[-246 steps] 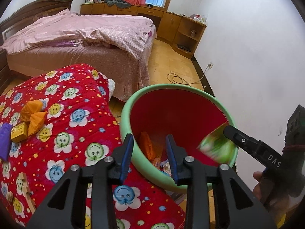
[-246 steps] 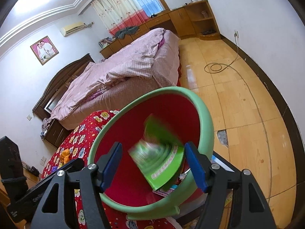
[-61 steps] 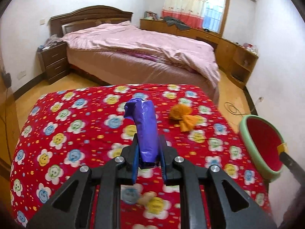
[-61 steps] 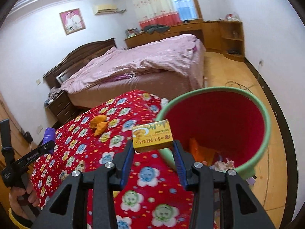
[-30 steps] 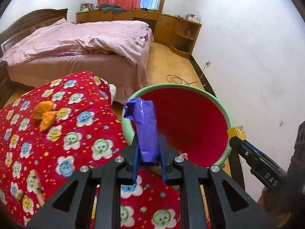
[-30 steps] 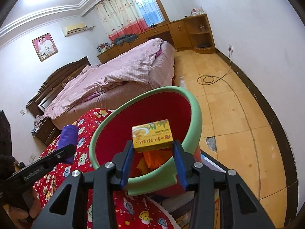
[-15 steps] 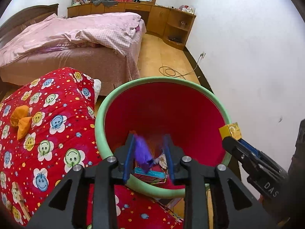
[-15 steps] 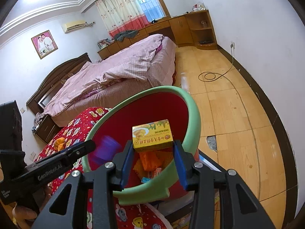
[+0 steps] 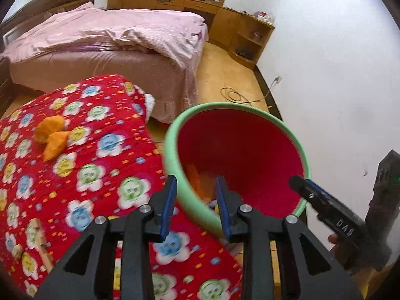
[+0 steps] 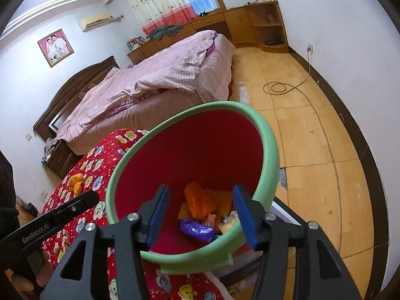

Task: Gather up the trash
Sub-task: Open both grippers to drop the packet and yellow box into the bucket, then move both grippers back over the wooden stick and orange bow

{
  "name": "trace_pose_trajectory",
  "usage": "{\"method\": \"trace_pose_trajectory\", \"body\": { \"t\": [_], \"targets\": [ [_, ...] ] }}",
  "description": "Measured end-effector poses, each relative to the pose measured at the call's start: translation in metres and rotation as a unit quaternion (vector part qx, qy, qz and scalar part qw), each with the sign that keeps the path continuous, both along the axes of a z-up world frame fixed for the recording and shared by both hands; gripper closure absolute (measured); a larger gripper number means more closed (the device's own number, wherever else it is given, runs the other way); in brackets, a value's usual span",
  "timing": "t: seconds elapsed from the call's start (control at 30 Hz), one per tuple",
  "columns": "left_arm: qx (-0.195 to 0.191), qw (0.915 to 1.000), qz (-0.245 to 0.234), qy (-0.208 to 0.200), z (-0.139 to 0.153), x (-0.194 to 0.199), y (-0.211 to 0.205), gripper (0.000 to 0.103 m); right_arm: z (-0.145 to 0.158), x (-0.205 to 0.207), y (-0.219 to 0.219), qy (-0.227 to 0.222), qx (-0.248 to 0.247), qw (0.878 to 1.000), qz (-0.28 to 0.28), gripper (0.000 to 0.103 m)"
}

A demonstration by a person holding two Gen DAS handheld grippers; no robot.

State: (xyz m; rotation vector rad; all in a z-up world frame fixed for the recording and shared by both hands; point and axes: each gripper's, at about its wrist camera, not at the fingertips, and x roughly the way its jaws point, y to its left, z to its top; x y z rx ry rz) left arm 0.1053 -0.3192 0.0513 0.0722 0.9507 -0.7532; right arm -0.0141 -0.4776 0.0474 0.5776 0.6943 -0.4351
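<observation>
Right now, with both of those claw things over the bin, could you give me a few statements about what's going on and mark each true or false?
1. The left gripper is open and holds nothing. True.
2. The right gripper grips a yellow box. False: its jaws stand apart and empty.
3. A purple wrapper lies inside the red bin. True.
4. The orange wrapper on the flowered red quilt is already in the bin. False: it lies on the quilt, apart from the bin.
5. The bin's rim is blue. False: the rim is green.
</observation>
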Motion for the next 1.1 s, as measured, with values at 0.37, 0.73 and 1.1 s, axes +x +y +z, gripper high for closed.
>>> {"method": "trace_pose_trajectory", "body": {
  "t": [0.37, 0.73, 1.1],
  "targets": [
    [0.007, 0.997, 0.075, -0.016, 0.003, -0.006, 0.075, 0.072, 0.007, -0.012, 0.031, -0.027, -0.004, 0.999, 0.017, 0.041],
    [0.046, 0.9862, 0.159, -0.005, -0.023, -0.006, 0.144, 0.072, 0.017, -0.019, 0.067, -0.038, -0.002, 0.998, 0.039, 0.038],
    [0.07, 0.9803, 0.184, 0.008, -0.049, -0.001, 0.159, 0.072, 0.019, -0.028, 0.095, -0.035, -0.005, 0.998, 0.057, 0.036]
  ]
}}
